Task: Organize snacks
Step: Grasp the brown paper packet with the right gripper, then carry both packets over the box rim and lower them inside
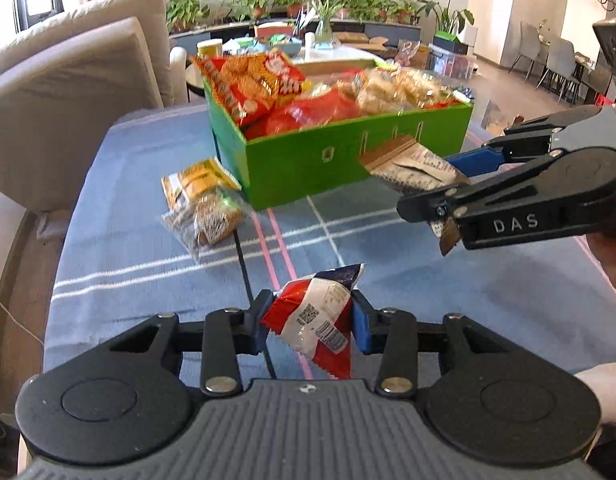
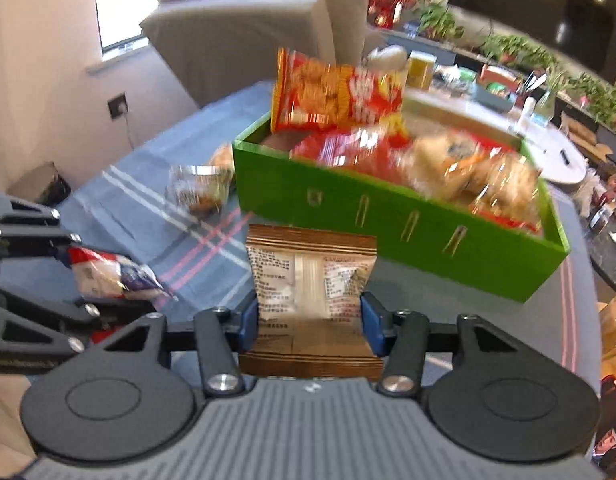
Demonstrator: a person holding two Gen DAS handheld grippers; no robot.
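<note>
Our left gripper [image 1: 312,326] is clamped on a red-and-white packet [image 1: 316,322], its blue pads [image 1: 362,326] pressed to the packet's sides, the packet raised above the blue plaid cloth [image 1: 147,248]. Our right gripper [image 2: 311,322] is closed on a brown-and-white packet [image 2: 310,280], pinched low on its sides, with the printed back facing the camera and the brown crimped edge at top and bottom.

From the left wrist, we see the right gripper reaching in from the right with its packet held in front of the green box's near wall. From the right wrist, the left gripper sits at the left edge, its red-and-white packet jutting toward the middle of the cloth.

Beyond both grippers stands the green box [image 2: 388,216], already heaped with snacks: a red-and-orange cracker bag [image 2: 332,94] propped at its left end, red bags and clear bags of pale pastries to the right. Just beside the box's left corner, a clear bag of biscuits [image 1: 201,200] lies on the cloth. A beige sofa [image 1: 67,92] rises behind the table; plants [image 1: 291,0] line a far counter.
</note>
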